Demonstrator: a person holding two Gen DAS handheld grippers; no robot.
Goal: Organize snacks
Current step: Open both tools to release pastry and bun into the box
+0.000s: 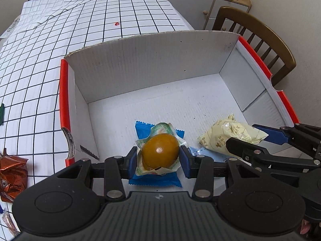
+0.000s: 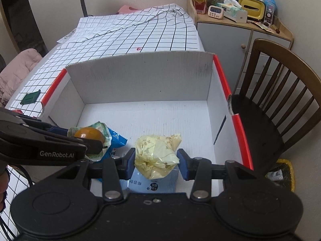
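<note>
An orange egg-shaped snack (image 1: 160, 150) in a clear green-printed wrapper sits between the blue pads of my left gripper (image 1: 158, 158), which is shut on it low inside the white box (image 1: 150, 60). It hangs just over a blue packet (image 1: 144, 129) on the box floor. My right gripper (image 2: 156, 160) is shut on a pale yellow packet (image 2: 154, 152), above a light blue packet (image 2: 152, 182). Each wrist view shows the other gripper: the right gripper (image 1: 240, 134) at the right, the left gripper (image 2: 84, 138) at the left with the orange snack (image 2: 88, 133).
The red-edged box (image 2: 140, 76) stands on a checked tablecloth (image 1: 80, 30). A copper-brown wrapper (image 1: 12, 172) and a green packet (image 2: 30, 98) lie on the cloth left of the box. A wooden chair (image 2: 280, 84) is on the right, with a grey cabinet (image 2: 224, 40) behind it.
</note>
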